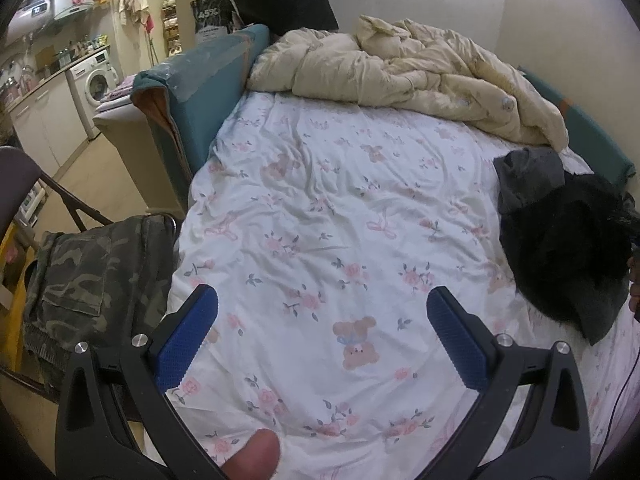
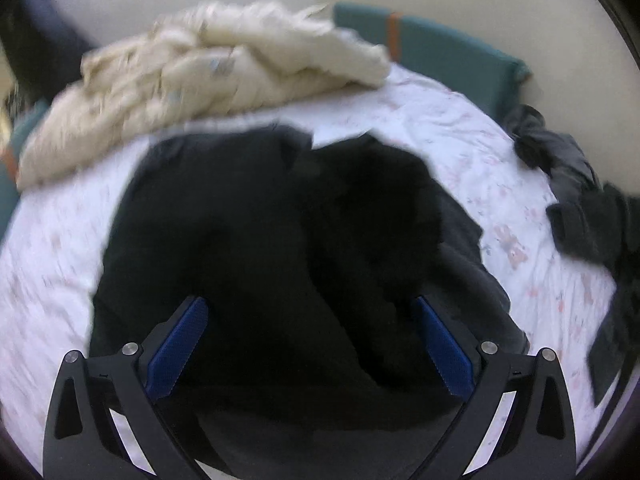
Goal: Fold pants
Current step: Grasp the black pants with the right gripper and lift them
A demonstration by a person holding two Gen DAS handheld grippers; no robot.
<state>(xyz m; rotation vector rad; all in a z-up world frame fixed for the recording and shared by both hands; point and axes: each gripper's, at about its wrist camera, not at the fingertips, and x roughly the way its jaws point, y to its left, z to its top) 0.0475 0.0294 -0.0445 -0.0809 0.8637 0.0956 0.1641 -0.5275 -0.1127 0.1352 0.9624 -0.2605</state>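
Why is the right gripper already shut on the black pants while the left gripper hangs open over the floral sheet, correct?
Not shut: the right wrist view shows the right gripper open above the black pants. The left gripper is open over the floral sheet, as stated.

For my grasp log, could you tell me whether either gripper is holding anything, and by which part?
Nothing is held. The left gripper is open over the floral sheet; the right gripper is open above the black pants.

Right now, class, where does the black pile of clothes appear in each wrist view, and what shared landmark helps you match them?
Left wrist view: the black pile of clothes lies at the right edge of the bed.
Right wrist view: it fills the centre, ahead of the open right gripper.
Shared landmark: the cream duvet bunched at the far end.
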